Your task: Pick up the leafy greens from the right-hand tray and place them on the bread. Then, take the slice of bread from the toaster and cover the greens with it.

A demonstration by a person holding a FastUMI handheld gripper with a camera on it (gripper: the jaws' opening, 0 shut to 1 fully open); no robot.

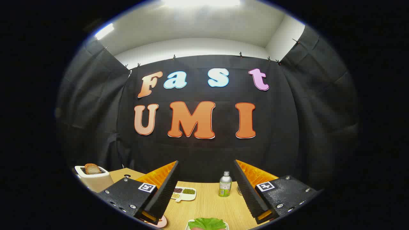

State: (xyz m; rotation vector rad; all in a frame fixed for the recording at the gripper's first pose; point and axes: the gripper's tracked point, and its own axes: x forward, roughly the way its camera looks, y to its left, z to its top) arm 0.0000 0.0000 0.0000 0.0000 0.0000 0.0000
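Standing at the far left of the pale wood-grain table (207, 204), a cream-white boxy toaster (94, 180) with rounded corners holds a brown-crusted slice of bread (92, 169) upright in its top slot, the crust poking above the rim. Just right of it a small dark round hole is set into the tabletop near the back edge.

Next comes the left finger (164, 191), a tall wedge with a ribbed, finely grooved inner face, bolted to a rough-textured block that carries a square printed marker. Under its tip a sliver of a pinkish round plate (159, 222) peeks out.

Between the fingers, towards the back of the table, lies a small white divided dish (184, 194) with rounded compartments holding dry grains: dark reddish, green and pale tan. Close to the near edge, also between the fingers, sits the ruffled bright green lettuce leaf (207, 223) on a white tray (188, 226), cut off by the bottom of the view. Further back and right stands a small metal bottle (225, 184) with a silver screw cap and a green label.

The gripper (207, 217) has its jaws wide apart, holding nothing; the right finger (250, 191) mirrors the left, ribbed and wedge-shaped.
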